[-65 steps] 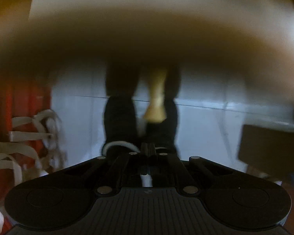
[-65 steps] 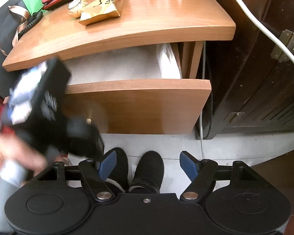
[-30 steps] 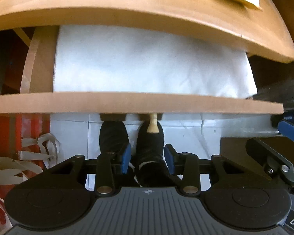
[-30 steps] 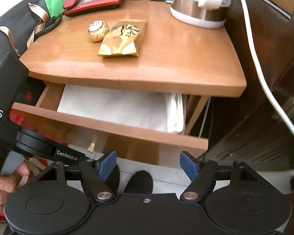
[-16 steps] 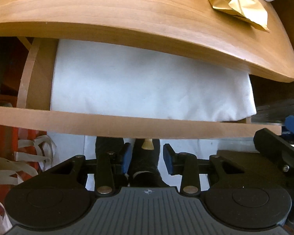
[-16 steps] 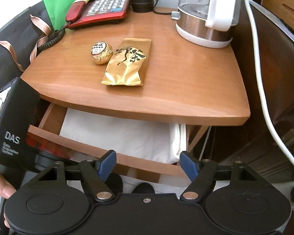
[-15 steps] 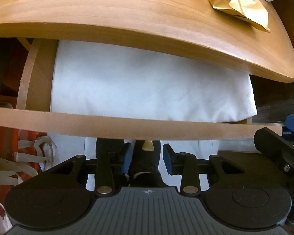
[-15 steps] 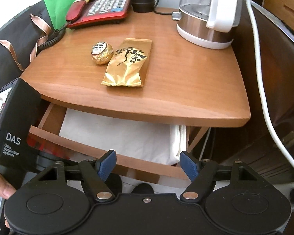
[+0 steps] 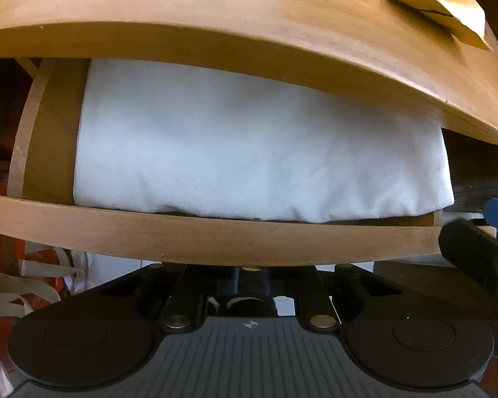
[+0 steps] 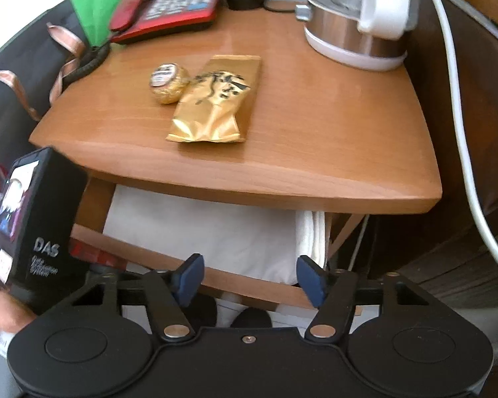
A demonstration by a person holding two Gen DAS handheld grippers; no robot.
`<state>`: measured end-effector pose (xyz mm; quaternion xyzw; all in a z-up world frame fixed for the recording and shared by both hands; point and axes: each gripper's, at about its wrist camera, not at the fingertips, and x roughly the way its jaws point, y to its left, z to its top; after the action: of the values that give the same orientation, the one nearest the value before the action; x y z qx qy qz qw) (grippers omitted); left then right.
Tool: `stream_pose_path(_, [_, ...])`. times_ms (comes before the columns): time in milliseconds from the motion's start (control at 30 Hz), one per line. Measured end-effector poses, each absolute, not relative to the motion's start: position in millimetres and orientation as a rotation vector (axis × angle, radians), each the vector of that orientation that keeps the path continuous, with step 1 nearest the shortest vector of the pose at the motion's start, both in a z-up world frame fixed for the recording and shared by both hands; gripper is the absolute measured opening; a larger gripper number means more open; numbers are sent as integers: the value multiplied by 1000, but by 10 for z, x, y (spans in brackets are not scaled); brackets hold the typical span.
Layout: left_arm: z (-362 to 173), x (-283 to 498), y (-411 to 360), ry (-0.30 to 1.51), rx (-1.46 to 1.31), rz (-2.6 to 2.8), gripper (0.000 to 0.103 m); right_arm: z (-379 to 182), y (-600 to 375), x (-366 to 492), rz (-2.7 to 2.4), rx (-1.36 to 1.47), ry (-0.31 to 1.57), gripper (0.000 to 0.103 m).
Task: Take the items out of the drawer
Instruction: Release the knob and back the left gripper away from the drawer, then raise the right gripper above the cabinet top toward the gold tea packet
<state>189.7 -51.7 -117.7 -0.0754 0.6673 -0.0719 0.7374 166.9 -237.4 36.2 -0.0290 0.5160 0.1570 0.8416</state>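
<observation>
Right now the drawer (image 9: 215, 238) stands partly pulled out beneath the curved worktop (image 10: 315, 152), and the one item visible in it is a folded white cloth (image 9: 255, 152), which fills nearly the whole opening and lies up against the front panel. The left gripper (image 9: 250, 273) sits low, tucked under the drawer's front edge at the small brass knob (image 9: 251, 268); its fingertips are hidden by the wood, so whether it is clamped on that knob or slack, I cannot tell. The right gripper (image 10: 250, 277) hovers above and in front, spread wide and holding nothing, blue pads (image 10: 190, 278) apart, lined up roughly over the cloth's right end, where the stacked folds (image 10: 312, 235) show.

My read: the step in hand is getting the drawer open enough to reach in. The gap between worktop and cloth looks tight, so pulling straight out, level, would give the right gripper more room. For the pick itself, that stacked right edge seems the best bite, since the flat top offers nothing to pinch. Go in low and shallow under the overhang, close on several layers at once, then draw the cloth forward before lifting, or it may snag on the worktop's underside.

Up top, a gold packet (image 10: 215, 99), a foil ball (image 10: 167, 83), a red telephone (image 10: 169, 10) and a kettle (image 10: 358, 16) sit well clear of the reach.
</observation>
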Motion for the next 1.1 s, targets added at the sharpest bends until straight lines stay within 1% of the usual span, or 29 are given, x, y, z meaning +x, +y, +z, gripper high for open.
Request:
stream_pose_path(67, [-1182,1896,-521,1463,-166,-159,14,336,-2388,1716,327,-35,1102,54])
stream_pose_path(167, [-1196,1911,-524,1471,-166,-159,14,279,-2369,1797,326,-10,1124,52])
stream_pose_path(267, [-1214,1922,-518,1476,-170,-162,14,218,-2324,1881,326,-3,1148,46])
stream_pose_path(333, [-1221,1926,-510,1481,-177,-162,14,174,-2300,1943,319,10,1166,46])
stream_pose_path(400, [-1226,1933,-508,1486,-178,-164,14,131,-2279,1999,315,24,1183,43])
stream_pose_path(967, [-1258,1902,-500,1478,-176,-175,13,-177,-2094,2161,300,84,1286,43])
stream_pose_path(1100, [-1251,1892,-495,1479,-175,-175,13,-221,-2131,2216,304,123,1335,43])
